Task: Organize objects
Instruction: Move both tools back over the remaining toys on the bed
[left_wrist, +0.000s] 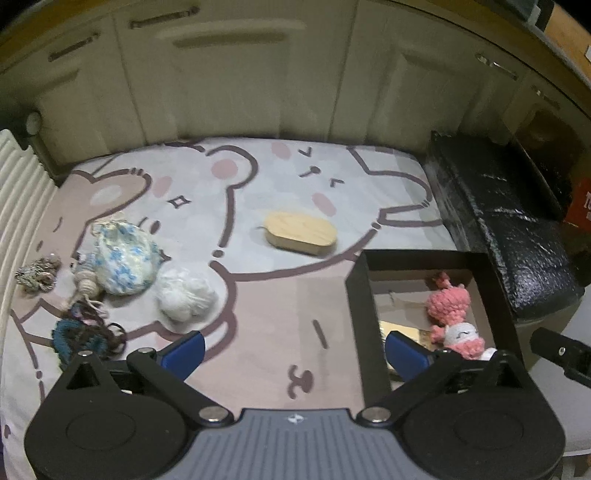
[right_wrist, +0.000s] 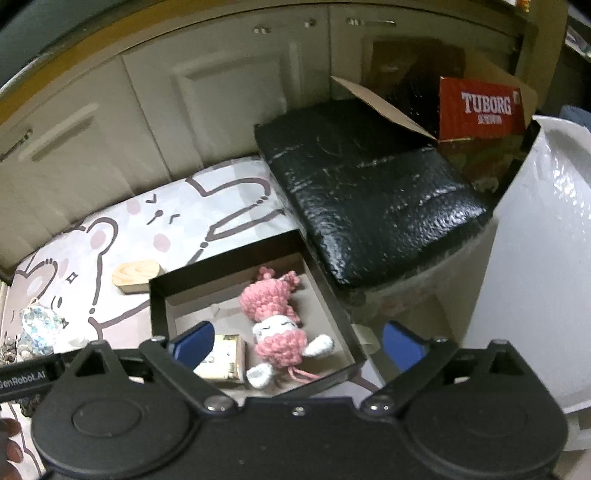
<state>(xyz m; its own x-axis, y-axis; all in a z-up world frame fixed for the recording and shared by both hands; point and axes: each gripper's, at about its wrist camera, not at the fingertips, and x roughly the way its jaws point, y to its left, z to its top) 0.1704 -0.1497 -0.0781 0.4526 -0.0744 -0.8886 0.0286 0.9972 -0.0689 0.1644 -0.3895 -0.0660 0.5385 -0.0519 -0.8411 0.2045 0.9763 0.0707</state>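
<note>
A black open box (right_wrist: 159, 295) (left_wrist: 356, 295) sits on the cartoon-print mat (left_wrist: 280, 295). In it lie a pink crochet doll (right_wrist: 275, 325) (left_wrist: 452, 314) and a small gold box (right_wrist: 225, 356). On the mat lie a wooden block (left_wrist: 301, 232) (right_wrist: 136, 275), a white yarn ball (left_wrist: 186, 293), a blue-and-white crochet pouch (left_wrist: 123, 258) (right_wrist: 38, 325), a beige tassel doll (left_wrist: 85, 282) and dark yarn pieces (left_wrist: 86, 334). My left gripper (left_wrist: 293, 350) is open and empty above the mat, left of the box. My right gripper (right_wrist: 295, 341) is open and empty over the box's near edge.
A black foam-wrapped block (right_wrist: 369, 192) (left_wrist: 509, 229) lies right of the box. A cardboard Tuborg carton (right_wrist: 484, 107) stands behind it. A white tub (right_wrist: 546, 240) is at the right. Cream cabinet doors (left_wrist: 240, 81) run along the back. A white radiator (left_wrist: 18, 192) is at the left.
</note>
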